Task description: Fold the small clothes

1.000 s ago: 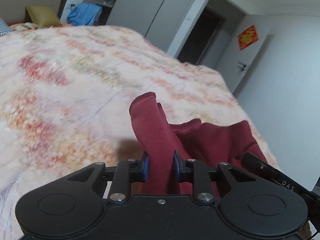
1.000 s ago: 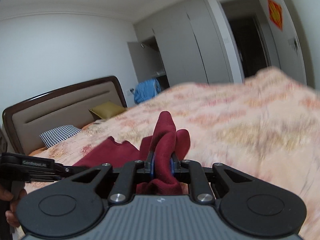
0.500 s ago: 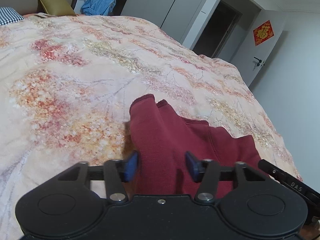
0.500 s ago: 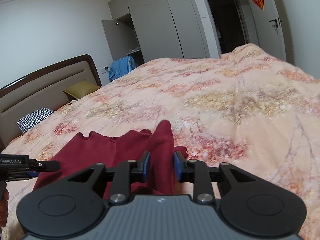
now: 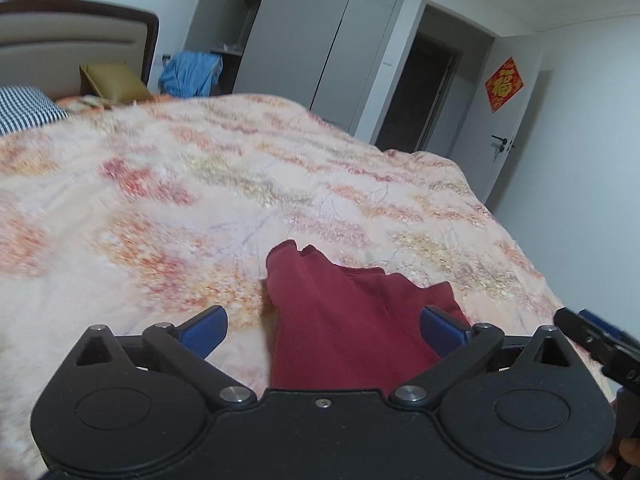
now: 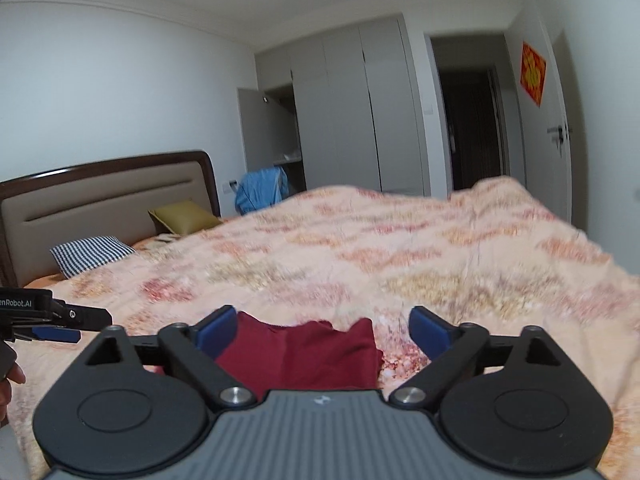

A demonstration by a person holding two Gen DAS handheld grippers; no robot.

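A dark red garment (image 5: 348, 320) lies folded on the floral bedspread (image 5: 200, 208), just ahead of both grippers. My left gripper (image 5: 322, 330) is open, its blue-padded fingers spread wide on either side of the cloth and not touching it. My right gripper (image 6: 322, 330) is also open and empty, with the red garment (image 6: 304, 354) lying flat between and below its fingers. The right gripper's tip shows at the right edge of the left wrist view (image 5: 592, 334). The left gripper shows at the left edge of the right wrist view (image 6: 56, 324).
The bed has a brown headboard (image 6: 104, 196), a checked pillow (image 6: 90, 254) and an olive cushion (image 6: 184, 216) at the far end. A blue cloth (image 6: 262, 188) hangs by the grey wardrobe (image 6: 348, 112). A doorway (image 6: 472, 116) is beyond the bed.
Both grippers opened and let go of the red garment, which now lies flat on the bedspread. Both have drawn back and tilted up a little.
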